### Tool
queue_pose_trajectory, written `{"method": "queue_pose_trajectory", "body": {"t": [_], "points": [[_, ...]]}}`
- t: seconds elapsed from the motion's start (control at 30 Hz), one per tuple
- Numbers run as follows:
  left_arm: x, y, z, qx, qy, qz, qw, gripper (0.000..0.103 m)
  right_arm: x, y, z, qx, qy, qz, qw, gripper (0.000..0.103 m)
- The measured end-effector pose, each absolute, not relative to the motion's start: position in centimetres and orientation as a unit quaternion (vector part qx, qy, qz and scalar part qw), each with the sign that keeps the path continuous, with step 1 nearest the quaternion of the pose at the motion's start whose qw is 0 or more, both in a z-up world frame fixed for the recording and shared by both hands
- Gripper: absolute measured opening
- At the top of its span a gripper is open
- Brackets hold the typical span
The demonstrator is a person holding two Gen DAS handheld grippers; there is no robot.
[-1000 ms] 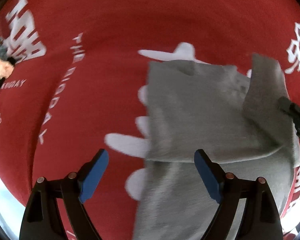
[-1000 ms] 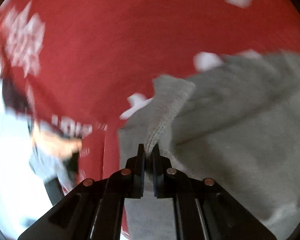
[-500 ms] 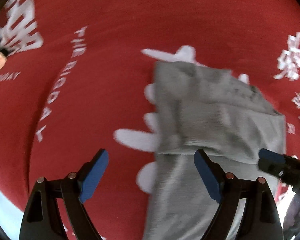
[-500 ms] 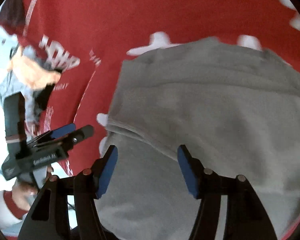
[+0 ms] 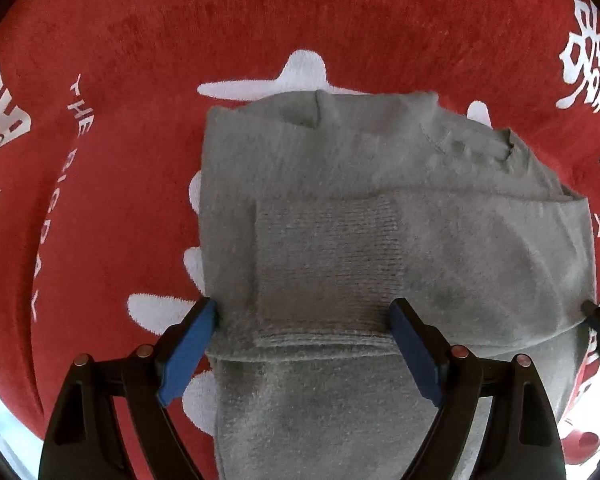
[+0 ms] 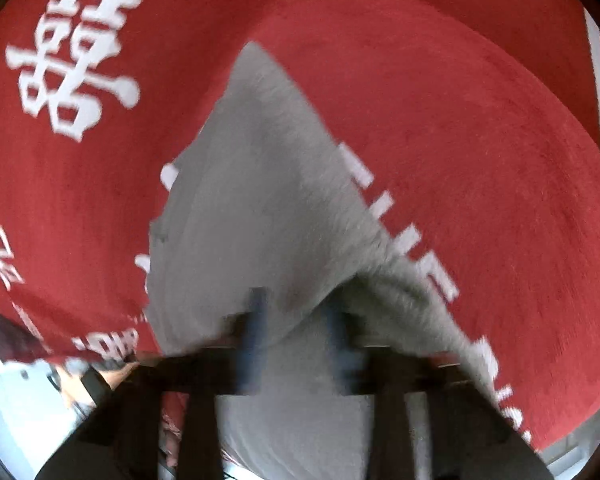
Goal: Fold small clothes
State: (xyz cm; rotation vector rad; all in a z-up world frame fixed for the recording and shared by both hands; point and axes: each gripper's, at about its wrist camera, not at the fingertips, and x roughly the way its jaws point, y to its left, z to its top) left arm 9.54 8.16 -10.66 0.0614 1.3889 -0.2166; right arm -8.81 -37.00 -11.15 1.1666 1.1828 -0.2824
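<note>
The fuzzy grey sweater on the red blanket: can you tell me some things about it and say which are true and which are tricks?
1. The fuzzy grey knitted sweater lies on a red plush blanket with white lettering. True.
2. The left claw is shut tight on the sweater. False: its blue pads are wide open on either side of the ribbed cuff.
3. A ribbed cuff lies folded on top of the sweater. True.
4. The blanket has green stripes. False: it is red with white characters.
5. The right wrist view is sharp. False: it is blurred, so the right claw is hard to read.
</note>
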Motion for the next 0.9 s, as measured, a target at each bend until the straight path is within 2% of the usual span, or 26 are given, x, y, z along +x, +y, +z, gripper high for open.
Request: {"method": "queue_pose_trajectory", "body": {"t": [0.1,0.2,0.27,0.37,0.53,0.6,0.67,0.83,0.9], "points": [[9.4,7.7,-10.8,0.041,0.640,-0.098,0.761,0.088,-8.4,-36.7,-10.2,0.493,0.511,-0.128,0.692,0.007],[9.1,7.1,-11.2,0.055,0.638,-0.095,0.762,0.088,-8.6,-37.3,-11.5,0.470,0.543,-0.154,0.678,0.007],[9.1,7.0,-11.1,0.055,0.638,-0.092,0.762,0.088,-9.4,-37.7,-12.4,0.493,0.540,-0.137,0.668,0.007],[8.9,7.4,-10.7,0.053,0.641,-0.090,0.760,0.088,-9.9,-37.7,-11.3,0.476,0.560,-0.132,0.665,0.017],[8.0,7.6,-10.1,0.067,0.650,-0.088,0.752,0.088,-10.7,-36.2,-9.3,0.400,0.607,-0.121,0.676,0.022],[7.4,7.3,-9.7,0.074,0.655,-0.091,0.746,0.088,-10.7,-35.1,-8.5,0.374,0.620,-0.115,0.680,0.040],[6.4,7.2,-9.0,0.078,0.658,-0.096,0.743,0.088,-10.5,-34.1,-7.8,0.353,0.627,-0.103,0.687,0.049],[5.0,5.8,-7.9,0.085,0.662,-0.109,0.736,0.088,-9.1,-31.2,-7.1,0.312,0.647,-0.072,0.692,0.050],[4.8,5.2,-7.6,0.084,0.666,-0.111,0.733,0.088,-8.6,-30.0,-6.9,0.297,0.654,-0.054,0.693,0.059]]}}
